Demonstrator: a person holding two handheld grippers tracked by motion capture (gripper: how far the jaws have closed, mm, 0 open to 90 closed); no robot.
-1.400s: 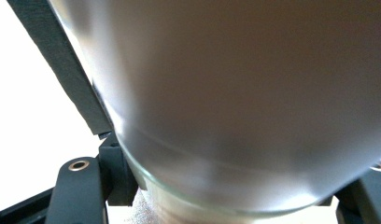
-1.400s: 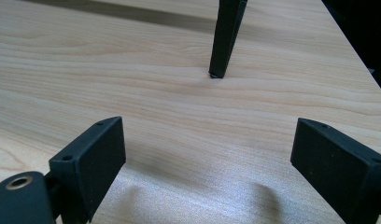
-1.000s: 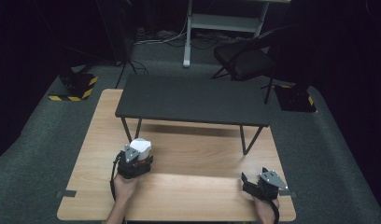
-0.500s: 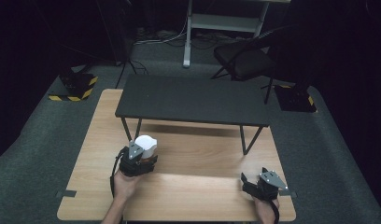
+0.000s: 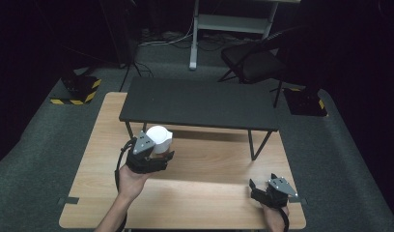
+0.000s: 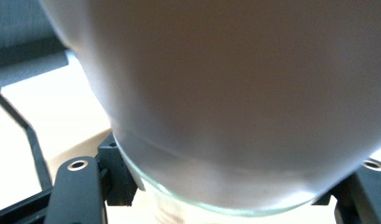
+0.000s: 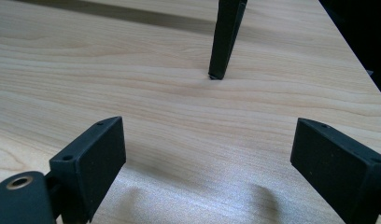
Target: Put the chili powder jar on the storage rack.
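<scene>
Wooden table [image 5: 204, 193] lies bare between left tool [image 5: 154, 150], gripping cup [image 5: 159, 137], and wide-open right tool [image 5: 262, 189].

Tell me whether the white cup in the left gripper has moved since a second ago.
Yes. The white cup, clamped in the left gripper, now sits closer to the black shelf's front edge in the high view, lifted up.

A dim room with grey carpet [image 5: 50, 145], a folding chair [image 5: 253, 60] and a light wooden table [image 5: 209, 193].

A cup [image 5: 159, 137] sits before the raised shelf [image 5: 200, 102] on the table [image 5: 204, 193].
</scene>
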